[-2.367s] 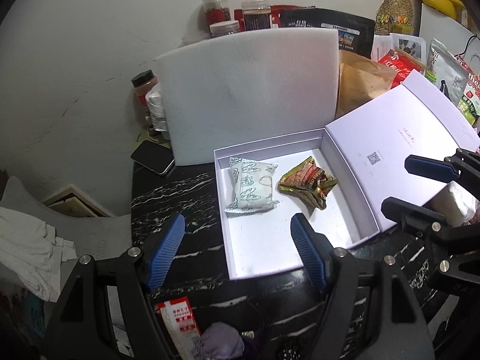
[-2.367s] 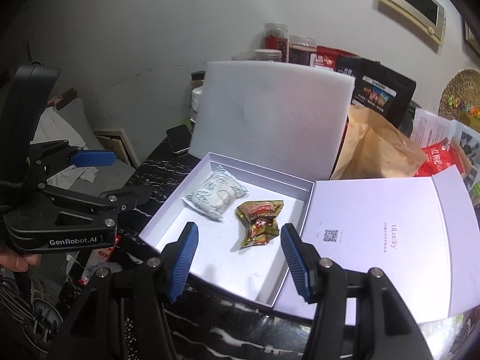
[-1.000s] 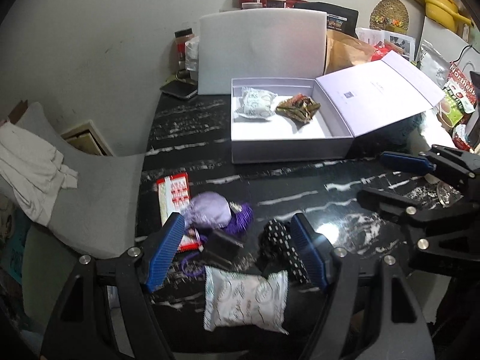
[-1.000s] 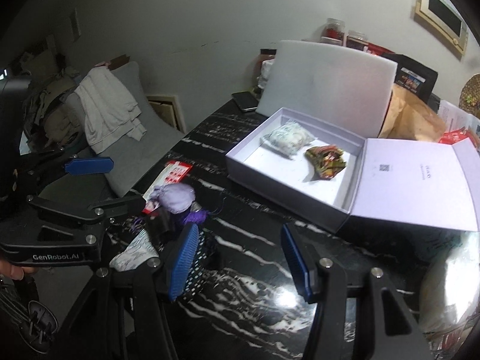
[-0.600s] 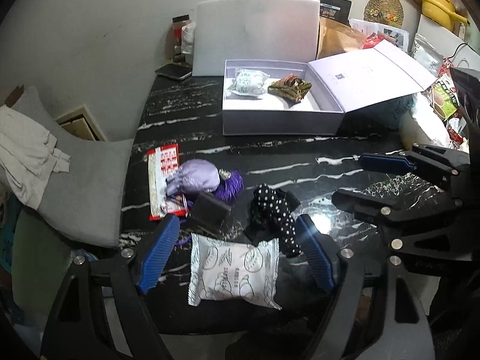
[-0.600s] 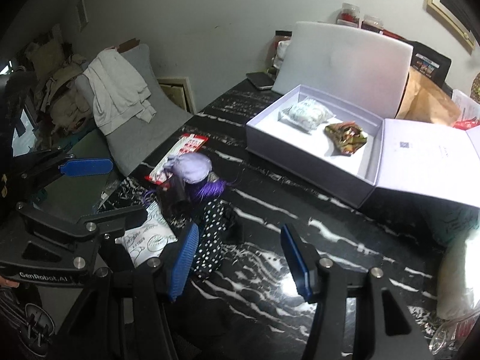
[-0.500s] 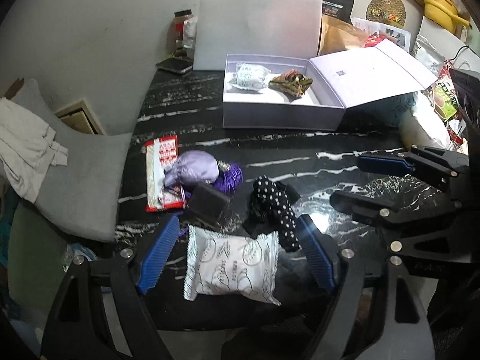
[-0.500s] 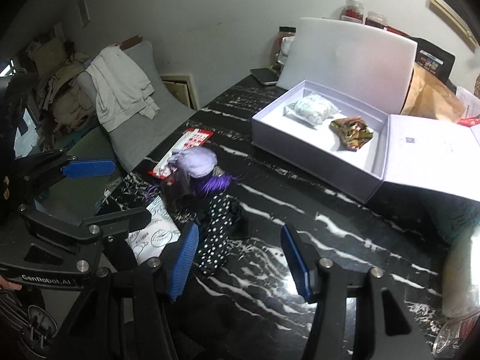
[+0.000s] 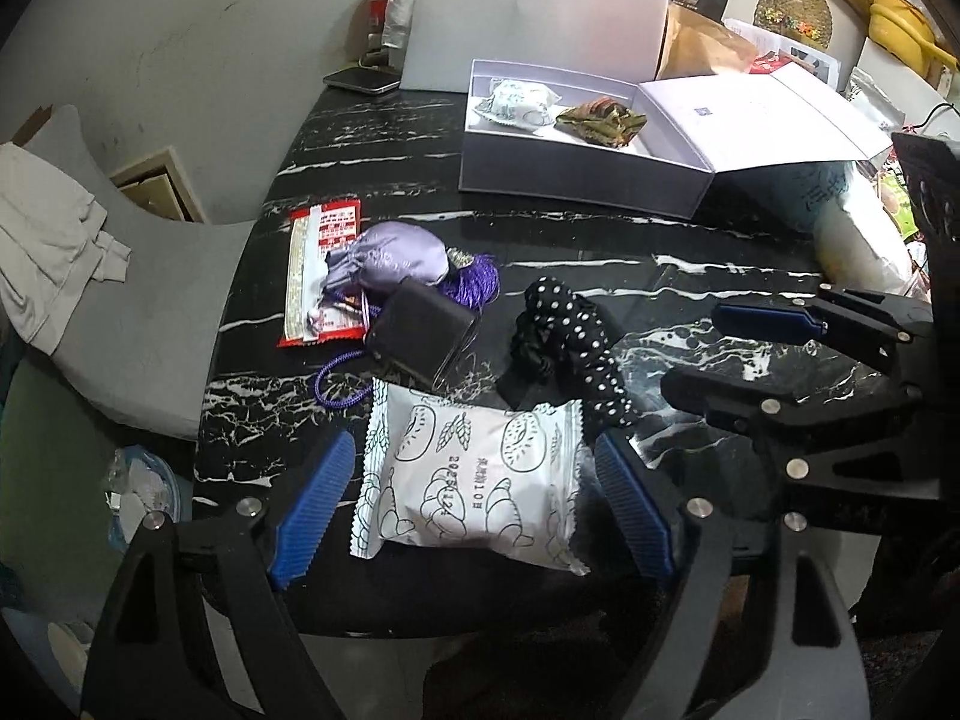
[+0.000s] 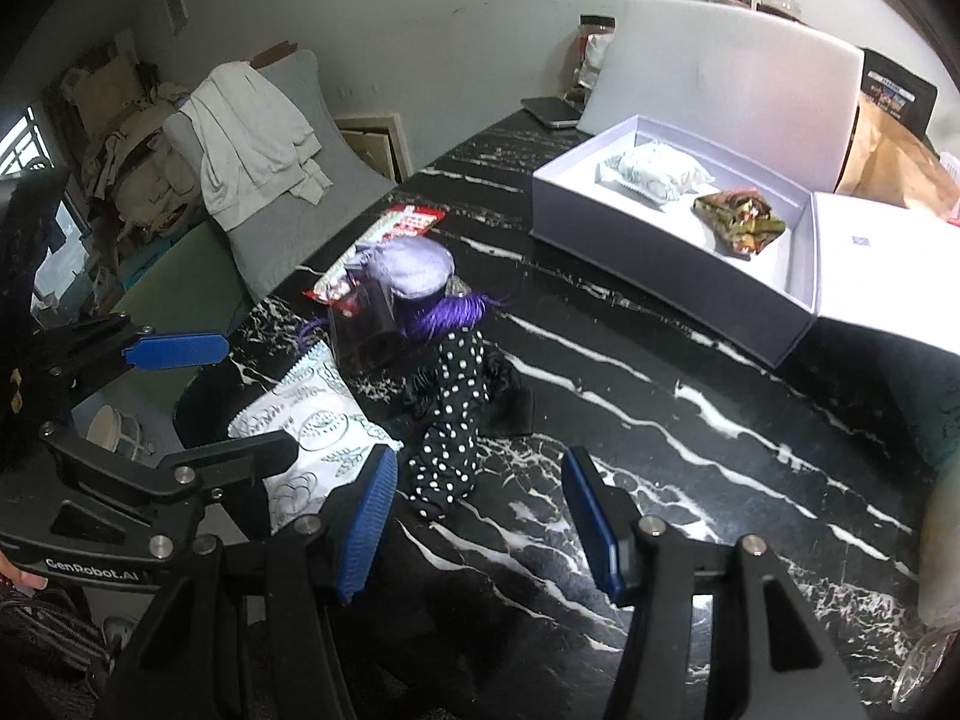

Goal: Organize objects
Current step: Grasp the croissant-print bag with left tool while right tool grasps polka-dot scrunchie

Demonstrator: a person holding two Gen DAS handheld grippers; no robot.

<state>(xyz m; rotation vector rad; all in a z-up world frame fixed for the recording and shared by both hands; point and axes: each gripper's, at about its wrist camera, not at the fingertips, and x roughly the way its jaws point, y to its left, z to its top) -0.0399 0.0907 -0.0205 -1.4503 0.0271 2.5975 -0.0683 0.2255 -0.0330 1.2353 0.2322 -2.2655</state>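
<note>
A white snack packet [image 9: 474,480] lies near the table's front edge, between the blue pads of my left gripper [image 9: 473,456]. The jaws are opening and the pads stand clear of it. Beyond it lie a black polka-dot cloth [image 9: 564,336], a small black case [image 9: 420,336], a lilac pouch [image 9: 384,258] with a purple tassel, and a red packet [image 9: 318,264]. My right gripper [image 10: 480,462] hangs open over bare table, just right of the polka-dot cloth [image 10: 456,414]. Further back, the open white box [image 9: 576,168] holds a white packet [image 9: 516,102] and a gold-brown wrapper [image 9: 603,120].
The box's lid [image 9: 762,114] lies flat to the right. A white foam sheet [image 9: 540,18] and a phone [image 9: 363,81] sit behind the box. A grey chair [image 9: 138,312] with a white cloth stands left of the black marble table [image 9: 660,276]. Bags crowd the right side.
Both grippers have sunk toward the loose items at the table's front. The left jaws have spread wider and now bracket the white packet. The box looks farther off.
</note>
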